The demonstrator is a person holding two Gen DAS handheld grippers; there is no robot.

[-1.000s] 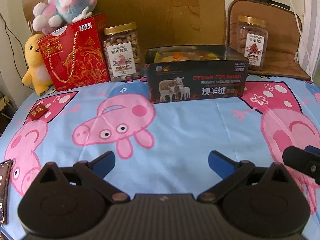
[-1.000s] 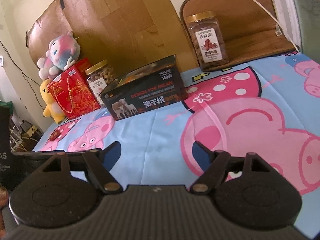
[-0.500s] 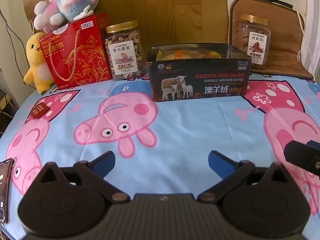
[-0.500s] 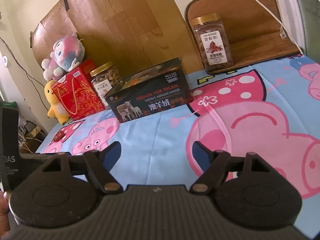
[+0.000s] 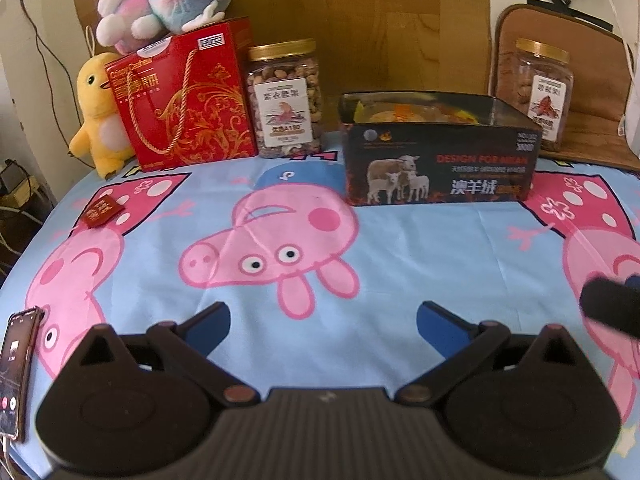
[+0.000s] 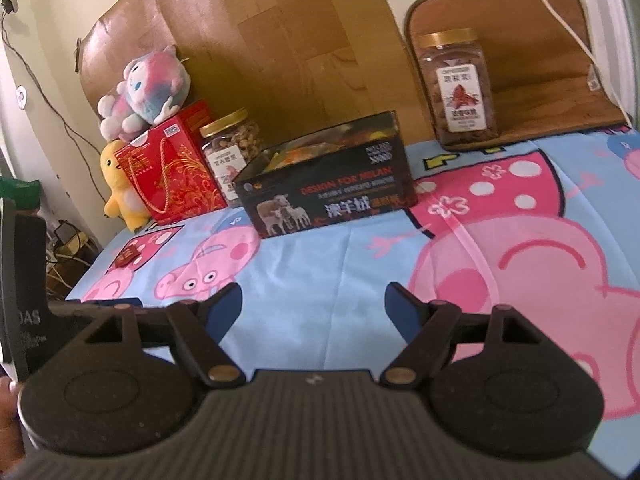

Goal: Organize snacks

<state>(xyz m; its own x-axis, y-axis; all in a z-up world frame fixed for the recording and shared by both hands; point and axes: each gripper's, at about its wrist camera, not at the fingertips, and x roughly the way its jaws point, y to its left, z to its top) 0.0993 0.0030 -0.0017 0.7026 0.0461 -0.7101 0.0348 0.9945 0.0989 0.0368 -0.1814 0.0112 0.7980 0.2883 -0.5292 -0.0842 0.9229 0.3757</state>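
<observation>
My left gripper (image 5: 322, 320) and right gripper (image 6: 314, 306) spread, empty, bare blue cartoon-pig bedsheet (image 5: 400, 248) between my fingers, open black sheep-printed cardboard box (image 5: 438, 160) well ahead, wooden headboard (image 5: 360, 20) behind it.

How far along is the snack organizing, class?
Done: some snacks already lie in the black box. In hand: nothing; the left gripper and right gripper are open and empty. Left: the small red packet lies loose on the cloth.
</observation>
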